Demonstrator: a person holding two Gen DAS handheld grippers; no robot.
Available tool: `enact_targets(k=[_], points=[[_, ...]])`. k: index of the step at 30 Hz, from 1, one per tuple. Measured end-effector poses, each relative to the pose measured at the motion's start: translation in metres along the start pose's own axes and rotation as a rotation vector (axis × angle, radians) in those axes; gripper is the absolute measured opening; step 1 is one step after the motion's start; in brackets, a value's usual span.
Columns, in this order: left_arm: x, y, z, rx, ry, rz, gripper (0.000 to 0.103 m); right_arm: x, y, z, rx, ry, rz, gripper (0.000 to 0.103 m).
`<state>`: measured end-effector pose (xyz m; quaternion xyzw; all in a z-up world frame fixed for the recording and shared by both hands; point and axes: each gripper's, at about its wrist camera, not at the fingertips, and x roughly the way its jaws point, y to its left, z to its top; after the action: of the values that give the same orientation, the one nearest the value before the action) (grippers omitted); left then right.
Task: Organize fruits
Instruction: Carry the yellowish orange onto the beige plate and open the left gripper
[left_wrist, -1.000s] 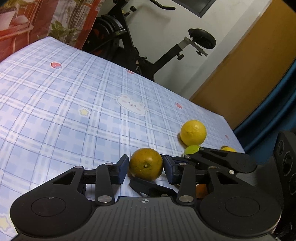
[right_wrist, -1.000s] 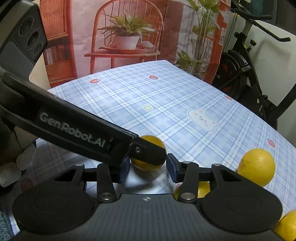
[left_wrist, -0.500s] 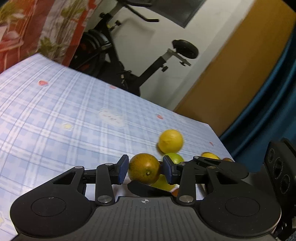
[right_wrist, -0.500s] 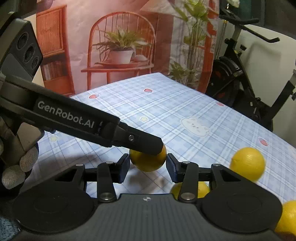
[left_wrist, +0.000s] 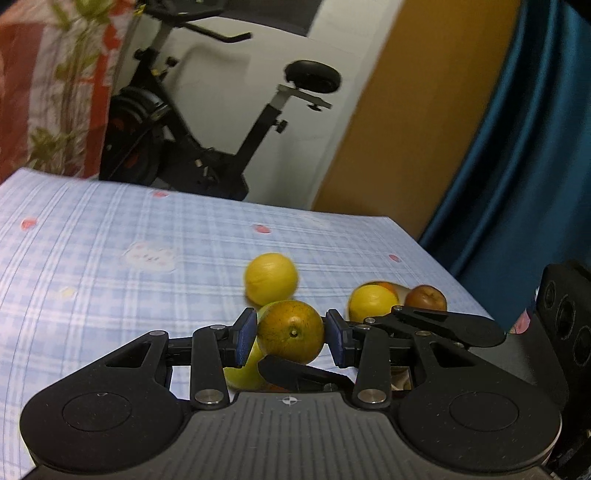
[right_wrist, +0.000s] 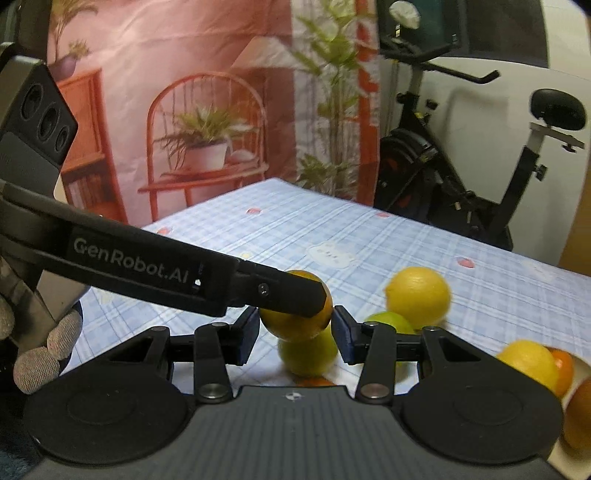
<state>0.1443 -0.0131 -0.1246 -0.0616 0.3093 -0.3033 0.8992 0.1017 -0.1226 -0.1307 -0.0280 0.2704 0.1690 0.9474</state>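
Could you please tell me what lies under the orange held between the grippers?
Under the orange, a green fruit sits on the checked tablecloth. The gripper bodies cover its lower part, so whether anything else lies beneath cannot be seen.

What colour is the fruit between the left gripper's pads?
Orange mottled with dark green: the orange clamped in the left gripper shows best in the left wrist view.

Room behind a checked desk

A blue plaid cloth (left_wrist: 110, 236) covers the desk; 1 black exercise bike (left_wrist: 207, 147) stands behind it, beside a printed backdrop (right_wrist: 207, 122), a tan door (left_wrist: 417, 122) and a teal curtain (left_wrist: 524, 166).
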Motion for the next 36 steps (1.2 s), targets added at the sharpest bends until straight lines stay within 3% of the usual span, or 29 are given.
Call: enact_targets(k=[10, 22, 36], points=[[0.031, -0.053, 0.008, 0.149, 0.062, -0.065, 0.043, -0.047, -0.041, -0.013, 0.129, -0.069, -0.085, 0.046], [0.085, -0.105, 0.007, 0.232, 0.165, -0.153, 0.045, -0.095, -0.094, -0.037, 0.270, -0.089, -0.247, 0.046], [0.117, -0.124, 0.004, 0.283, 0.225, -0.142, 0.045, -0.099, -0.127, -0.053, 0.412, -0.095, -0.301, 0.047]])
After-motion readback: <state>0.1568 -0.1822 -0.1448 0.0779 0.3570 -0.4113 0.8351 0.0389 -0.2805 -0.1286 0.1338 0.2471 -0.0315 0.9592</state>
